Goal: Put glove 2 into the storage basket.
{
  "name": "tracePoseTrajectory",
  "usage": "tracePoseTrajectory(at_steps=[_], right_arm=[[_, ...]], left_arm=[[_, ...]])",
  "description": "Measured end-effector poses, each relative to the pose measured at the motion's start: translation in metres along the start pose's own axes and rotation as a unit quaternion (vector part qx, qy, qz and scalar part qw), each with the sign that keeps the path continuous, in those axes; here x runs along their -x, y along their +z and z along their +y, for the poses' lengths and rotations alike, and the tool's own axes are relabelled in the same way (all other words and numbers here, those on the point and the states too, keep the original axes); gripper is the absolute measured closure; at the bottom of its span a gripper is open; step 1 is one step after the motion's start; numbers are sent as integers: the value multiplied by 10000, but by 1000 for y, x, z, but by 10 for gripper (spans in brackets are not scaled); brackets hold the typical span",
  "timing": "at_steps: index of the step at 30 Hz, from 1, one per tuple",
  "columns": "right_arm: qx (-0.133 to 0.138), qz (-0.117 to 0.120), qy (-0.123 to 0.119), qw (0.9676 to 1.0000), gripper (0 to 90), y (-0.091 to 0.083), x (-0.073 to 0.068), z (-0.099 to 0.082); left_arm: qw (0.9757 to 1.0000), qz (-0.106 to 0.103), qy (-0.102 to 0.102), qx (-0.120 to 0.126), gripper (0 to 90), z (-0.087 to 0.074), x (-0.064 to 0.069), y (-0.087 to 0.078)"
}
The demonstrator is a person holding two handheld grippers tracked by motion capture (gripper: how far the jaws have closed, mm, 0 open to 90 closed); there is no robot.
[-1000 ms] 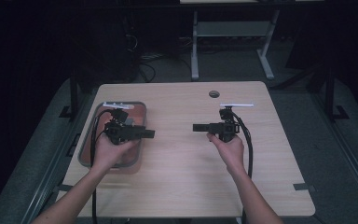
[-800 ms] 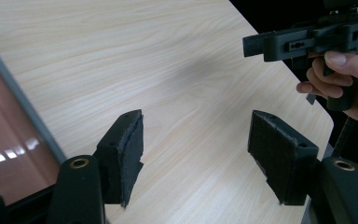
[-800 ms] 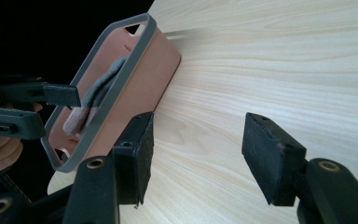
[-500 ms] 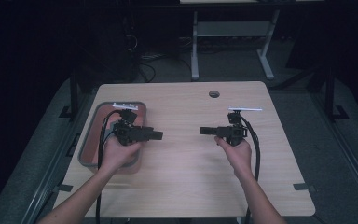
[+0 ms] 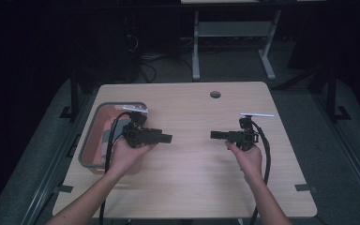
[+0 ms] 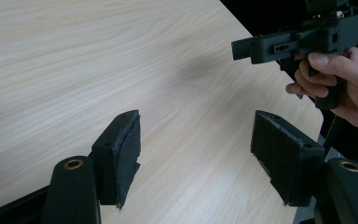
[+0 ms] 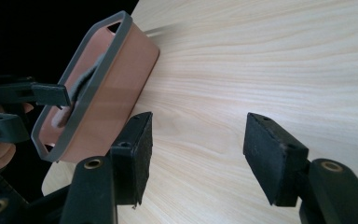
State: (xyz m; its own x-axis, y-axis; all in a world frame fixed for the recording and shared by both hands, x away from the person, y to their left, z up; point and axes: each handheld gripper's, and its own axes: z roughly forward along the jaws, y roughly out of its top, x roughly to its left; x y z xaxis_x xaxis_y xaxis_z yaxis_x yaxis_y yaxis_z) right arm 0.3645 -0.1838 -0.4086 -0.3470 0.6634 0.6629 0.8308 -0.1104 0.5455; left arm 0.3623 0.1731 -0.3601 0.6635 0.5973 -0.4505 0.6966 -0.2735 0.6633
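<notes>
High view: brown tray (image 5: 104, 123) long axis runs near-to-far at surface (image 5: 192, 178) left edge; left tool (image 5: 168, 138) and right tool (image 5: 214, 135) face each other, both jaws apart, empty.

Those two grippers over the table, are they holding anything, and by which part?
Nothing is held. The left gripper and the right gripper both have open jaws with bare table between them.

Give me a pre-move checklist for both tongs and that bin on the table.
1. Left tongs open, nothing between the pads: ok.
2. Right tongs open, nothing between the pads: ok.
3. Brown bin standing flat at the table's left edge: ok.
4. Bin contents identified: cannot tell; something grey lies inside.
5. Bare table between the two tongs: ok.
6. Left cable clear of the bin: not ok, it loops over it.
</notes>
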Motion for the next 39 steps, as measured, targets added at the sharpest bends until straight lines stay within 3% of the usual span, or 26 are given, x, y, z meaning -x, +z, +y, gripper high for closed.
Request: tracePoseTrajectory(at_steps=[14,28,39], right_arm=[[37,-95,116,9999,410,-15,17,-13],[32,-168,226,9996,399,-32,36,-26],[33,-47,249,9997,374,-40,46,-39]], left_arm=[[9997,-250,12,-66,302,-7,13,25],[9993,-361,8,-101,281,-12,22,41],[9985,-526,-48,-166,277,-20,27,60]])
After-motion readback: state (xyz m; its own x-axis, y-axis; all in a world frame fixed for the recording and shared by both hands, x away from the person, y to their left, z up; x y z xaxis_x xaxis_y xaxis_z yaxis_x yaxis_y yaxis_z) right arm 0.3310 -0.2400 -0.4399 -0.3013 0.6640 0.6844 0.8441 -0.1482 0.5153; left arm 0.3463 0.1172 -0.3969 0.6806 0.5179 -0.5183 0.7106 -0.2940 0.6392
